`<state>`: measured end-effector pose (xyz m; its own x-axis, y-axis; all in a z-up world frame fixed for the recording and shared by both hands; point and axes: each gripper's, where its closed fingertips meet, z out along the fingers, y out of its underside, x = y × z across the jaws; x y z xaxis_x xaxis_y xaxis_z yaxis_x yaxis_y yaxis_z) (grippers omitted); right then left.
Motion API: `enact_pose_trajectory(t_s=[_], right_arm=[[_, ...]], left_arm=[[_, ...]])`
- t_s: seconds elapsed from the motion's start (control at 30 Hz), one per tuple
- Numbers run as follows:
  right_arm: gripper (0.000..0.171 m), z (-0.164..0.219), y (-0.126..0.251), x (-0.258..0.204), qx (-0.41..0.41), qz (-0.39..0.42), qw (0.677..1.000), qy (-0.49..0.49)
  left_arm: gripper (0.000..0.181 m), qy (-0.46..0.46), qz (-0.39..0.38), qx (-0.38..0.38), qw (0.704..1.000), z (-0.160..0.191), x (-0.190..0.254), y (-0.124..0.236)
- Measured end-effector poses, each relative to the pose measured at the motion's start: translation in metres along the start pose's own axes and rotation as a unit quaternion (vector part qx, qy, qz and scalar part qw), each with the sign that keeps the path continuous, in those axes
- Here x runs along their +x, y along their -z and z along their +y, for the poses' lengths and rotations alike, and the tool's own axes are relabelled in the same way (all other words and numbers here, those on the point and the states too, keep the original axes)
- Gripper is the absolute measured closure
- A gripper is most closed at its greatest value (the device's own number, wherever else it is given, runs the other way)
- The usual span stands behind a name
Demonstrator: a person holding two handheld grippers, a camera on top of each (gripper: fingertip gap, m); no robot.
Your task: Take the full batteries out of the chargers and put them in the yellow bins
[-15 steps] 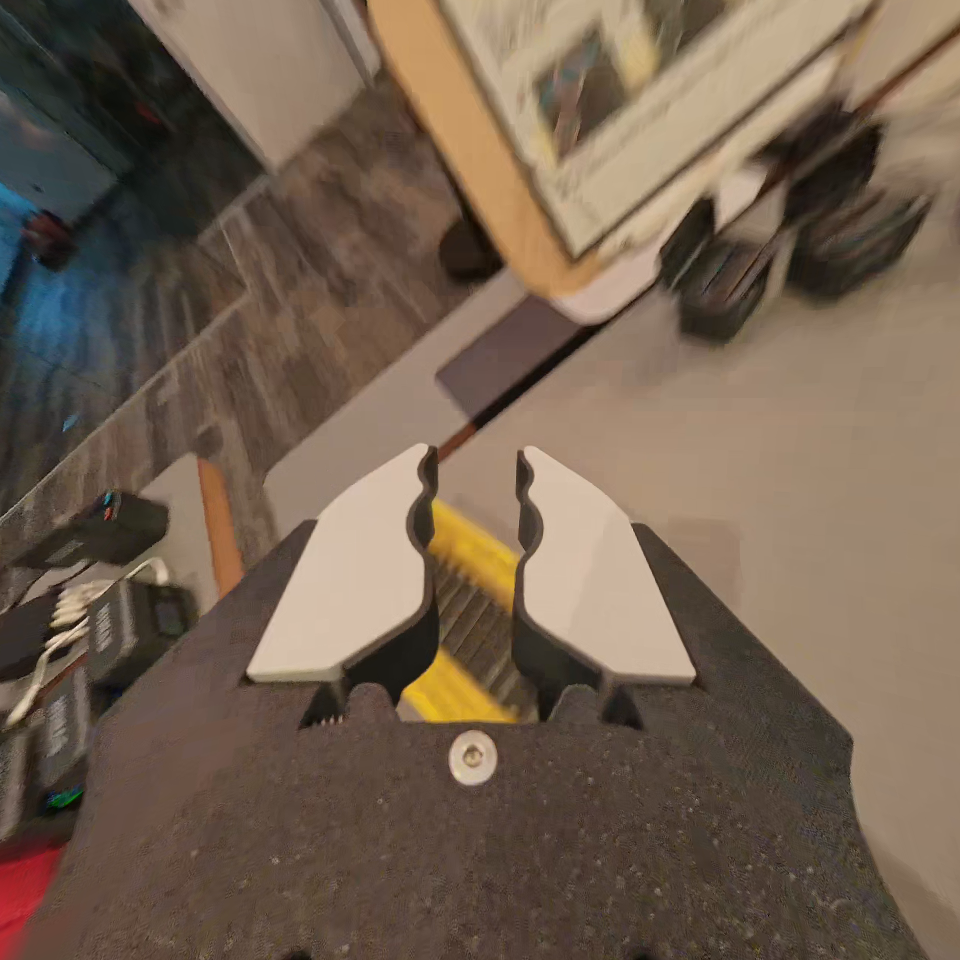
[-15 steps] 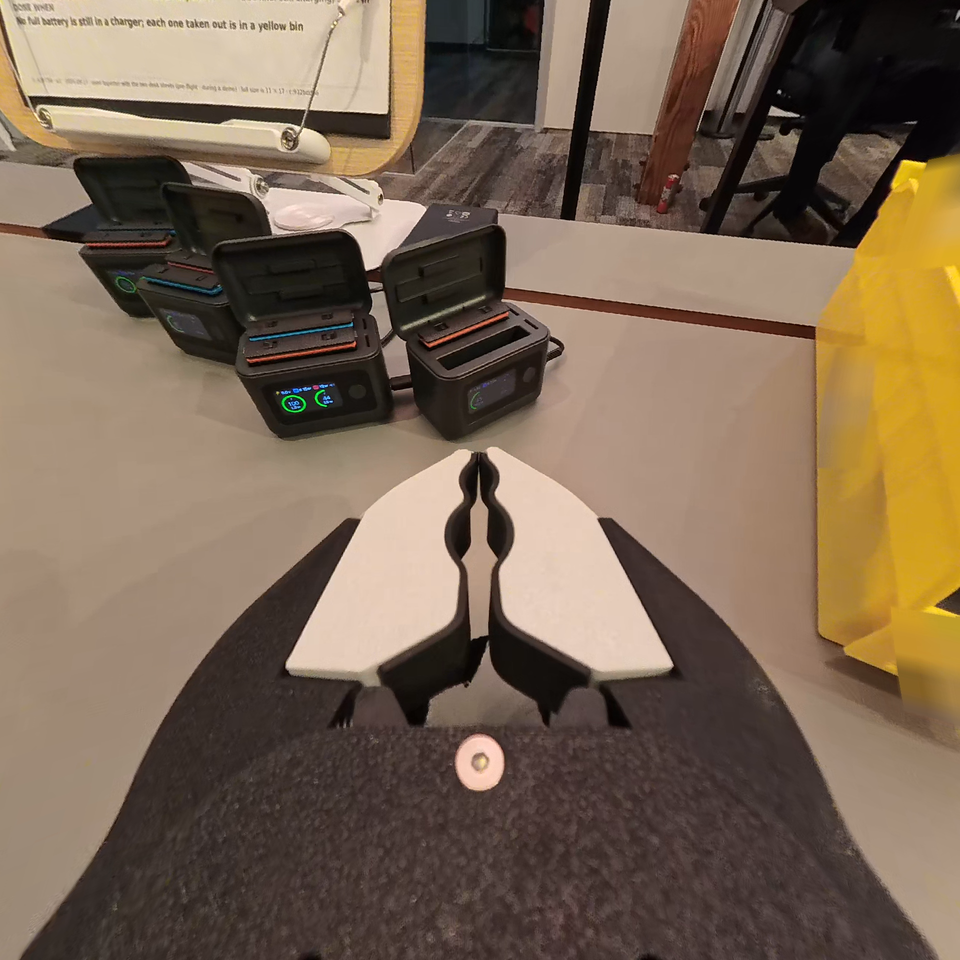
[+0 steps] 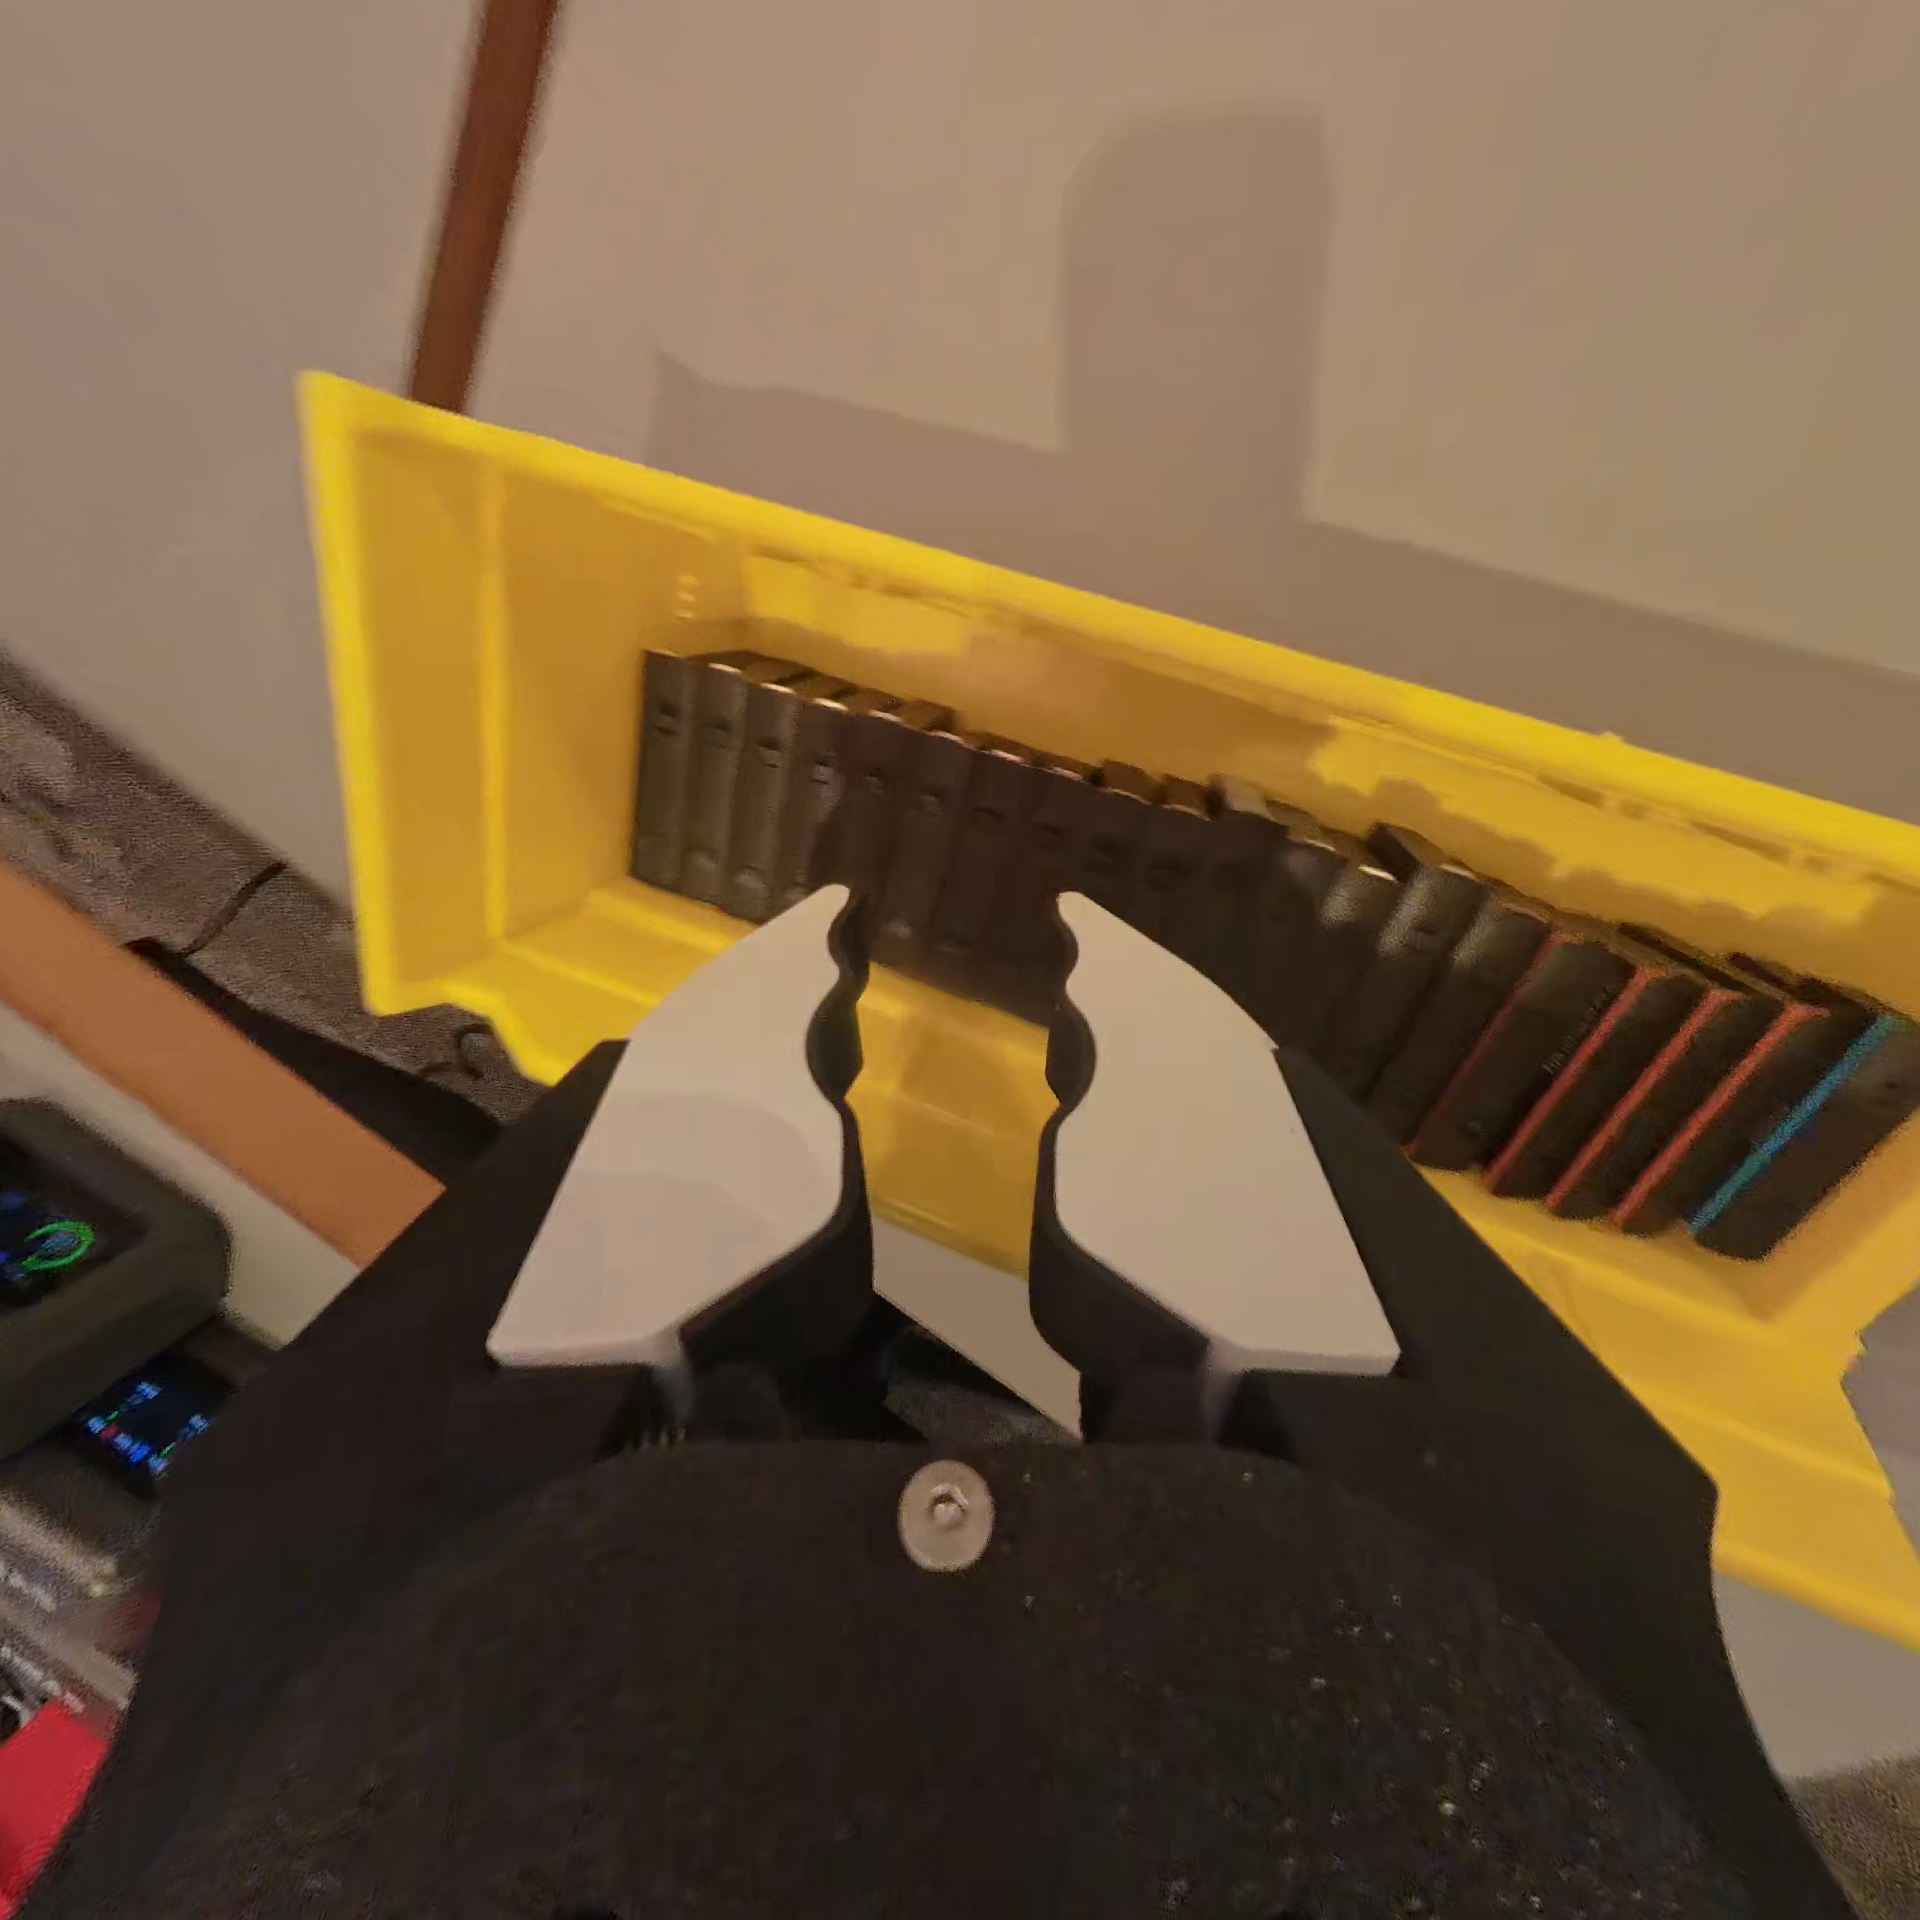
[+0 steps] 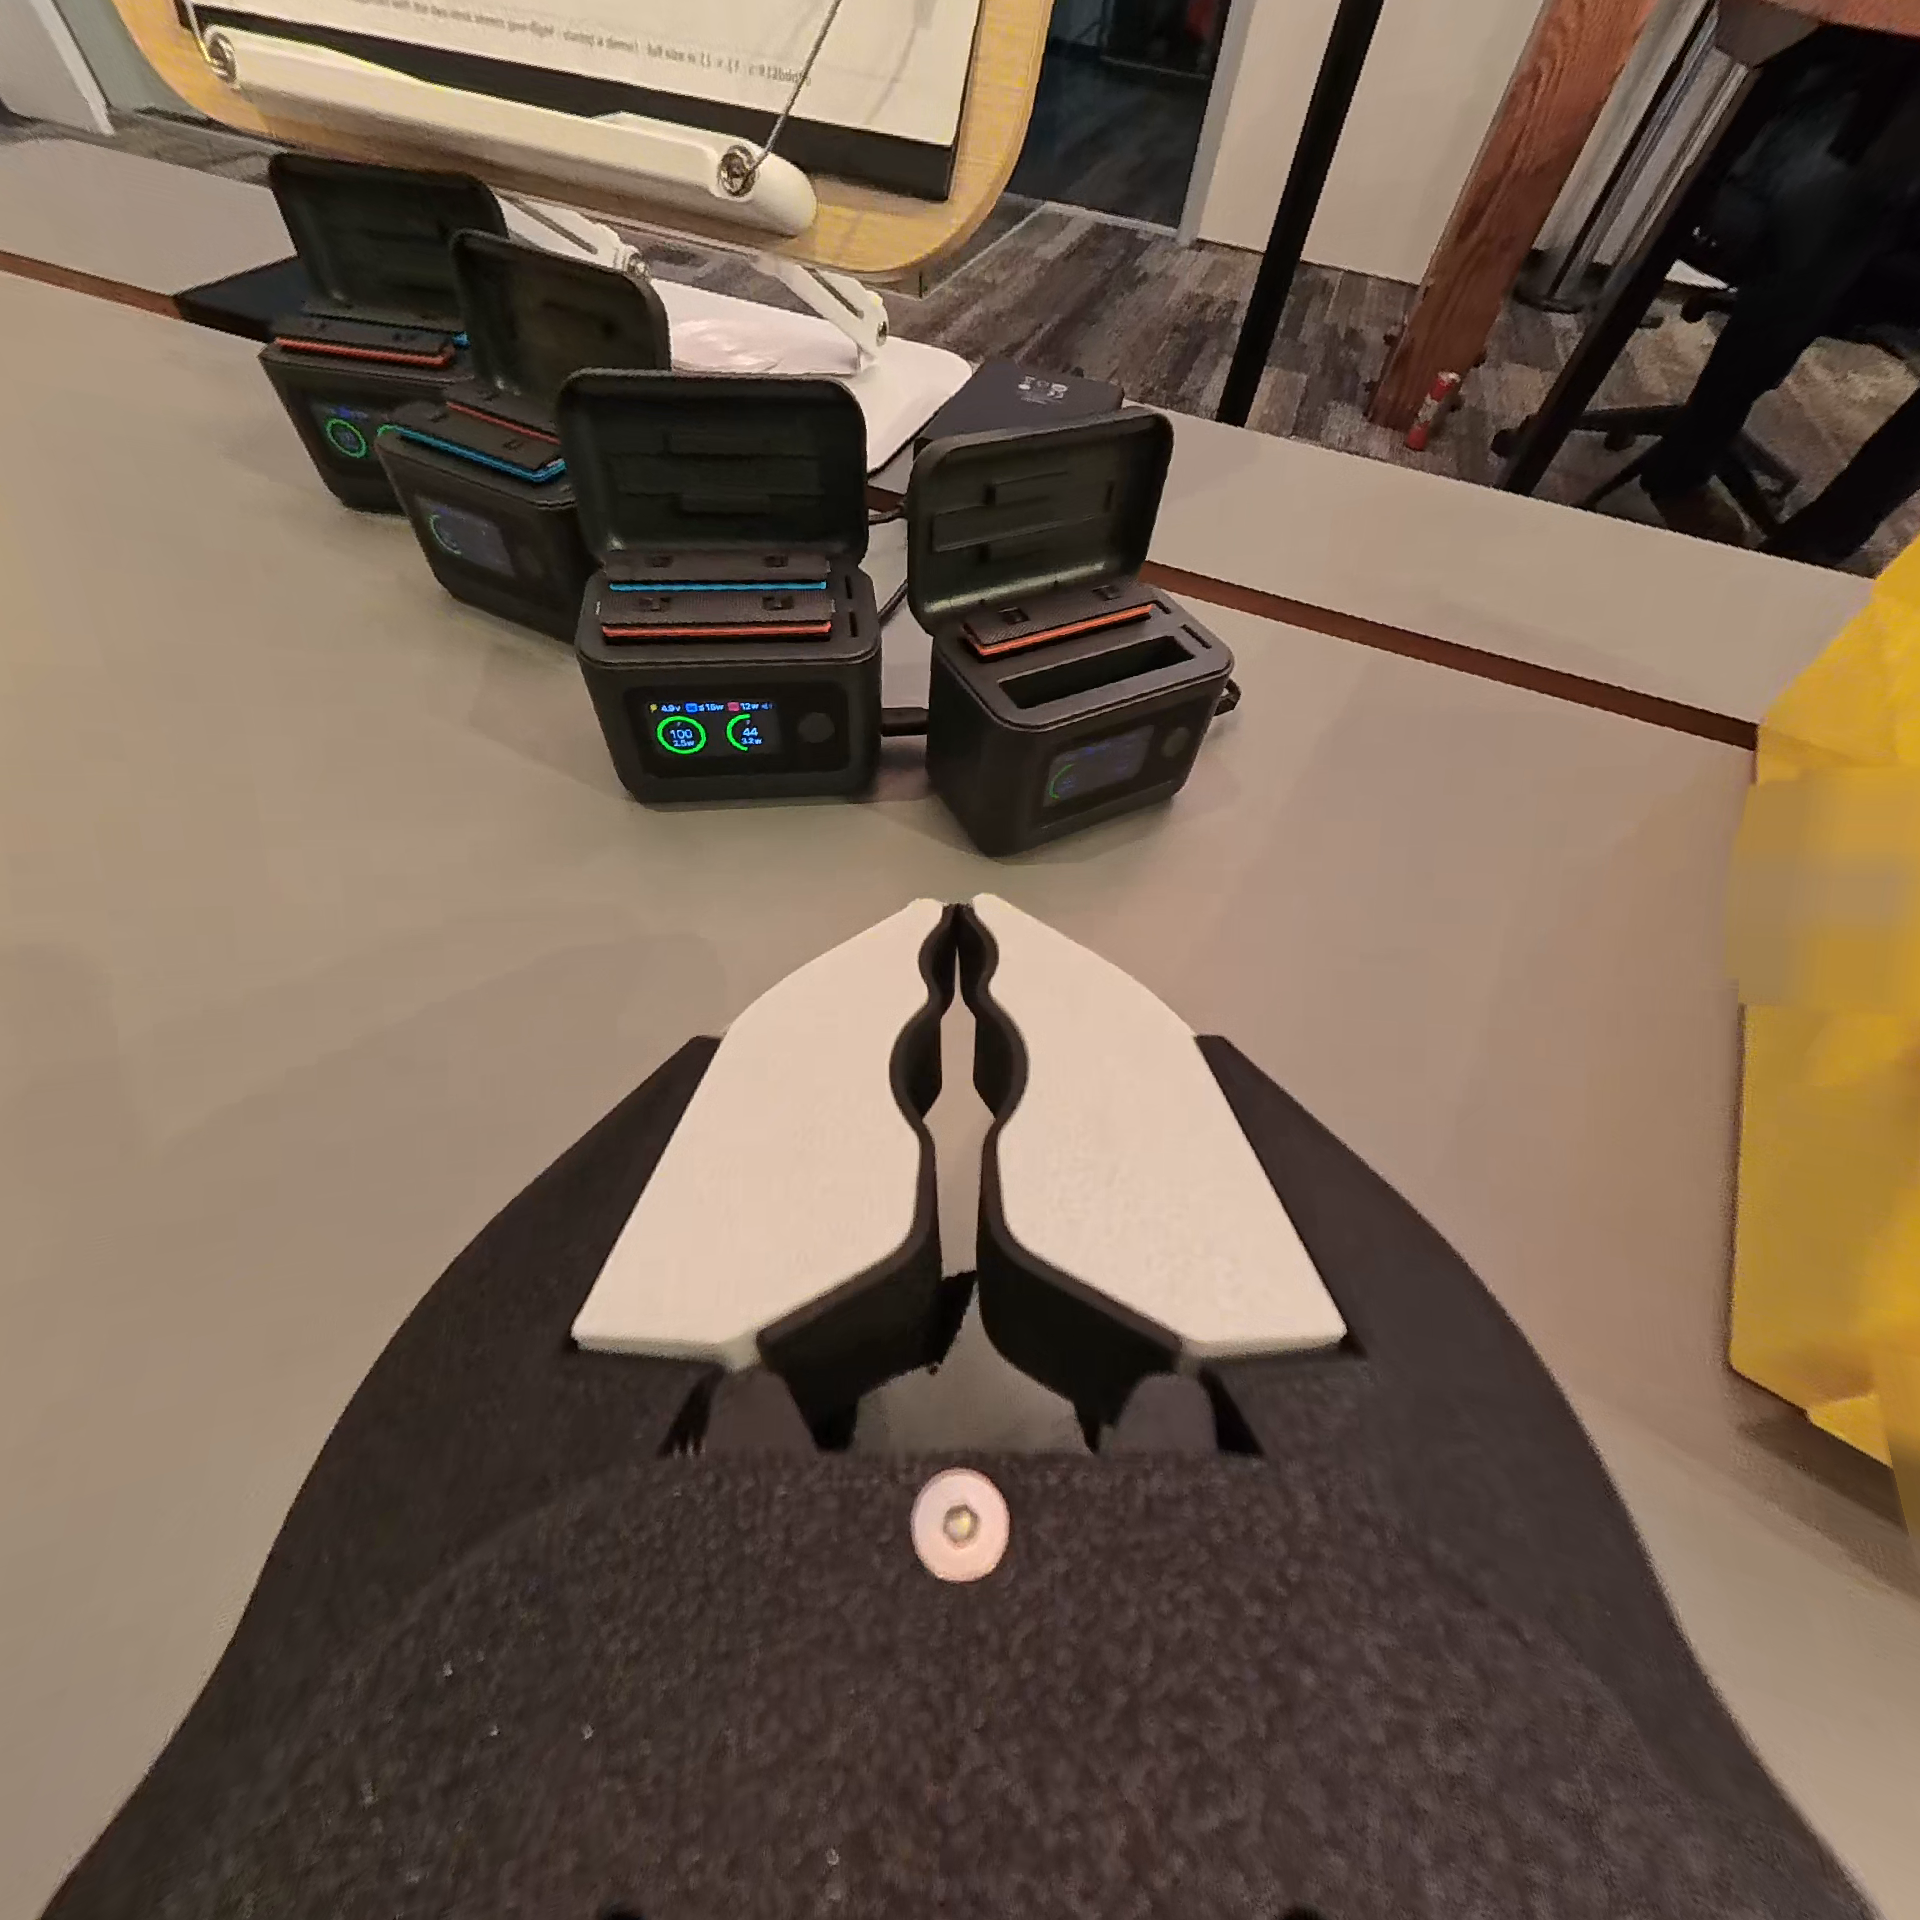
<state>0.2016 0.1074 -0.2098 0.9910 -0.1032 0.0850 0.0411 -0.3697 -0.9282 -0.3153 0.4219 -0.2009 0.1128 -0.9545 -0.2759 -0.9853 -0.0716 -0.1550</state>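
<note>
In the left wrist view my left gripper (image 3: 951,909) is open and empty, hovering over a long yellow bin (image 3: 436,675). The bin holds a row of several black batteries (image 3: 1039,842), some with orange or blue edges at the right end. In the right wrist view my right gripper (image 4: 961,906) is shut and empty, low over the grey table. Ahead of it stand several black chargers with open lids. The nearest left charger (image 4: 732,665) holds a blue-edged and an orange-edged battery. The nearest right charger (image 4: 1075,707) holds one orange-edged battery (image 4: 1060,629) beside an empty slot.
A yellow bin (image 4: 1839,1039) shows blurred at the right edge of the right wrist view. A wood-framed board on a white stand (image 4: 623,125) stands behind the chargers. More chargers with lit screens (image 3: 73,1257) sit at the lower left of the left wrist view. Across from one pair of fingers to the other is roughly 60 cm.
My left gripper has swung down and around, from facing the floor and far chargers to over the yellow bin, and its jaws stand wider. My right gripper has moved slightly closer to the chargers.
</note>
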Motion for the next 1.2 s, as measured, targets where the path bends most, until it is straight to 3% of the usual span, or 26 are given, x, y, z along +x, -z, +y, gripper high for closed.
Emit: enact_pose_trajectory(t_s=[0.2, 0.57, 0.93, 1.2], right_arm=[[0.171, 0.004, -0.003, -0.005, -0.01, -0.013, 1.0, 0.003], [0.171, 0.01, -0.006, -0.009, -0.023, -0.02, 0.999, 0.012], [0.171, 0.016, -0.009, -0.013, -0.036, -0.03, 0.999, 0.024], [0.171, 0.018, -0.01, -0.017, -0.041, -0.039, 0.998, 0.033]], left_arm=[[0.148, -0.071, 0.075, -0.064, 0.993, 0.018, 0.05, 0.01], [0.157, -0.162, 0.161, -0.044, 0.973, 0.022, 0.163, 0.027], [0.155, -0.155, 0.238, -0.088, 0.955, 0.018, 0.169, 0.022], [0.166, -0.141, 0.269, -0.087, 0.949, 0.018, 0.168, 0.014]])
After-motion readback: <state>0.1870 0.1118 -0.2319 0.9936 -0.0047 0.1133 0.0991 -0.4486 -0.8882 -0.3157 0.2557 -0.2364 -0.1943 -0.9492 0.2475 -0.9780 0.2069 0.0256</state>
